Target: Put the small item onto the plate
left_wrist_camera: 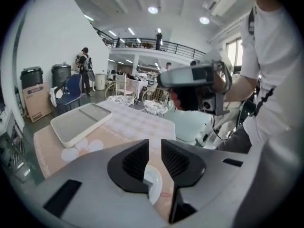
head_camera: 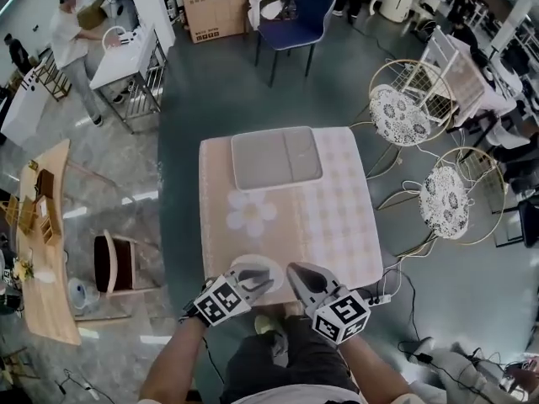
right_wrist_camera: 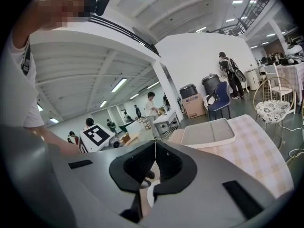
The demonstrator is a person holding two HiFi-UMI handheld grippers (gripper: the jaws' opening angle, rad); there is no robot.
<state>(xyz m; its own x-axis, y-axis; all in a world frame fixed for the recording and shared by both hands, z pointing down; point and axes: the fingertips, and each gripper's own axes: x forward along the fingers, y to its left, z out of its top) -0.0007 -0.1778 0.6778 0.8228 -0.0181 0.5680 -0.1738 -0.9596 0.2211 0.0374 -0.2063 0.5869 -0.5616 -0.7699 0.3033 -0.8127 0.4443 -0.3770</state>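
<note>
A white plate [head_camera: 253, 269] sits at the near edge of the table [head_camera: 337, 217], which is covered with a checked cloth. My left gripper [head_camera: 258, 286] hovers right above the plate. Its jaws stand a narrow gap apart, and only the plate [left_wrist_camera: 153, 183] shows through the gap of the left gripper [left_wrist_camera: 155, 148]. My right gripper [head_camera: 296, 273] is just right of the plate, and the right gripper [right_wrist_camera: 155, 146] has its tips touching, with nothing seen between them. I cannot make out a small item in any view.
A pale rectangular tray [head_camera: 276, 158] lies at the table's far side. Two round wire chairs [head_camera: 400, 112] stand to the right, a blue chair [head_camera: 295, 15] beyond the table, and a wooden stool [head_camera: 114, 263] to the left. Cables lie on the floor at the right.
</note>
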